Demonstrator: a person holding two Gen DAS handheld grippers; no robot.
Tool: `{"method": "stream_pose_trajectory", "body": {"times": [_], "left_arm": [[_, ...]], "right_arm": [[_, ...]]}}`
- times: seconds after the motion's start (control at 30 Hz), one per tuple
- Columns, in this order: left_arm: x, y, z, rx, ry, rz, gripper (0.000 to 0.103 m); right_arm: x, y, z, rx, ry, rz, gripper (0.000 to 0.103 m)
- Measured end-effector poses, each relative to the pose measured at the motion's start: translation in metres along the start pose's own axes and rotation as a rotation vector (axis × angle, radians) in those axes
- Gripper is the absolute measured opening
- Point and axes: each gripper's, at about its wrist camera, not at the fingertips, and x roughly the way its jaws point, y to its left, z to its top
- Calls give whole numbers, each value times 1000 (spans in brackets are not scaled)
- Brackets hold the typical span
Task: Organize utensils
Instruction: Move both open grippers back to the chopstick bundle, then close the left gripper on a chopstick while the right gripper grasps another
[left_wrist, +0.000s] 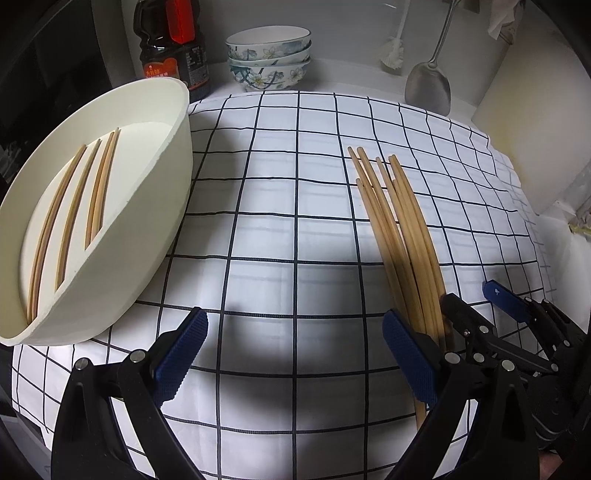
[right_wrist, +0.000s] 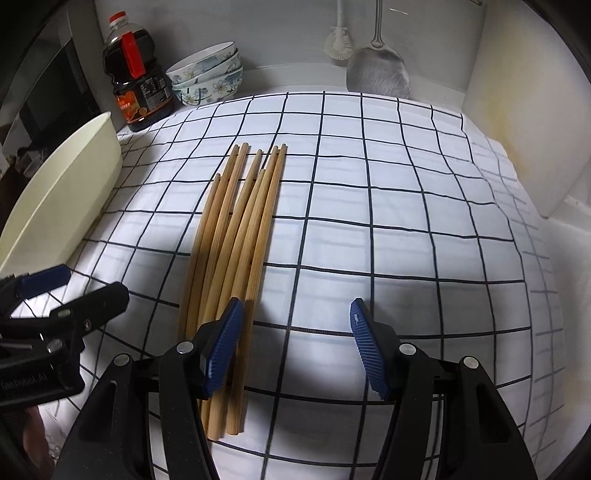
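I see few chopsticks (left_wrist: 70, 206) already in tray (left_wrist: 147, 236). Big pile (right_wrist: 236, 236) left on table (right_wrist: 406, 229). Both claws, left (left_wrist: 291, 354) and right (right_wrist: 295, 347), wide, holding nothing.

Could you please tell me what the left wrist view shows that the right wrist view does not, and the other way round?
Only the left wrist view looks into the cream tray, showing chopsticks in the tray. Only the right wrist view shows the near ends of the loose chopsticks and the empty gap of the open right gripper. Both show the checked cloth, the oil bottle, the stacked bowls, the metal spatula and the open left gripper.
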Motion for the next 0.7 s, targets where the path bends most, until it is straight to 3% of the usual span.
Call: {"method": "stream_pose_trajectory", "body": {"times": [0.33,0.7], "left_arm": [[3,-8,2,15,-3,1,94],[18,-28,7,38,16,-25,94]], "right_arm": [[5,6,0,-72,-9,-47,58],[3,-36,1,-1,-20,-83,58]]}}
